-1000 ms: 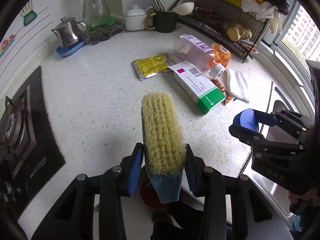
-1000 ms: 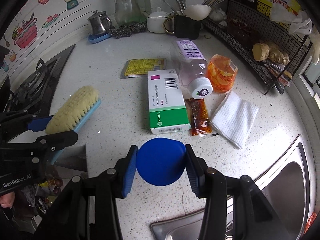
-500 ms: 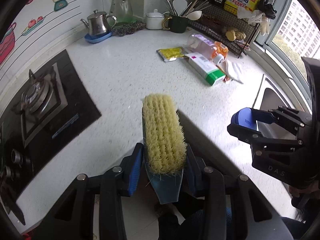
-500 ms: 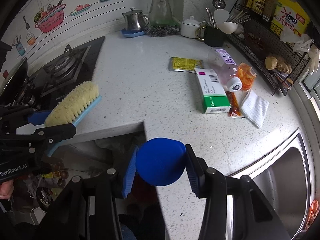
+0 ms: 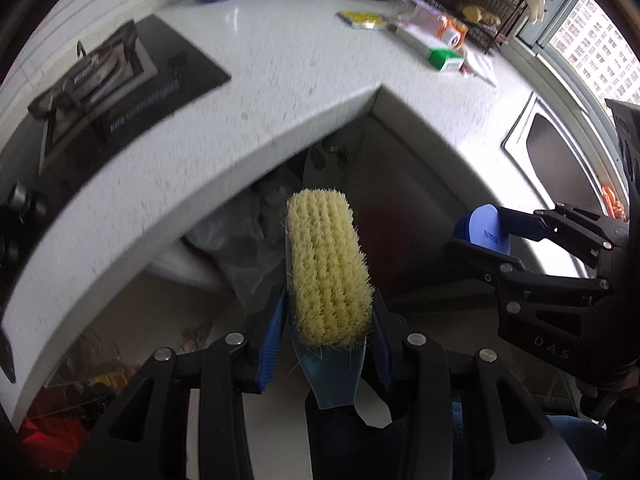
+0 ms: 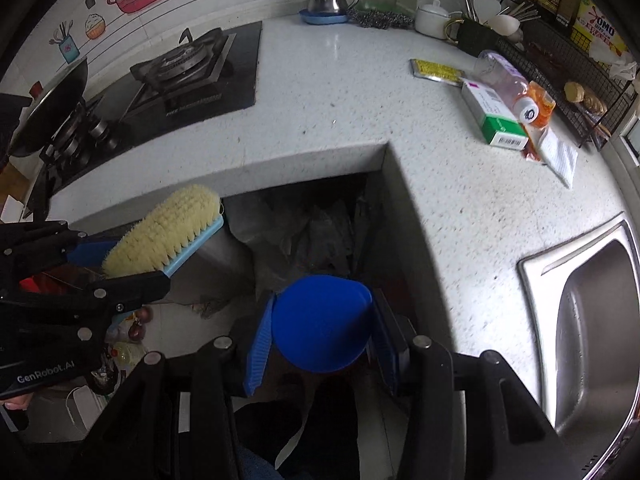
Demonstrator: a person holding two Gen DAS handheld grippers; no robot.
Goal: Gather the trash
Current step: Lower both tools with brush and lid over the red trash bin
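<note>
Nearest to the cameras, the left gripper (image 5: pixel 326 332) is closed on a scrubbing brush (image 5: pixel 327 276), its bristles up and its pale blue back between the blue pads. The right gripper (image 6: pixel 320 328) is closed on a round blue dustpan-like scoop (image 6: pixel 322 322); I cannot tell its exact shape. Both tools hang in the air in front of the table (image 6: pixel 340 92), over the inner corner of its L-shaped edge, not touching it.

Just below that corner there is a dark recess with crumpled plastic bags (image 6: pixel 316 232).

Farther away, on the right wing of the table near the wire rack (image 6: pixel 560 64), lies the trash: a green and white carton (image 6: pixel 490 114), a plastic bottle (image 6: pixel 506 80) on its side, an orange wrapper (image 6: pixel 542 104), a yellow sachet (image 6: pixel 436 70) and a white paper napkin (image 6: pixel 560 156). They are well apart from both tools.

I judge that the sweeping step is not yet begun. The next move calls for bringing the scoop down beside the pile and the brush behind it, to push the pieces in.
</note>
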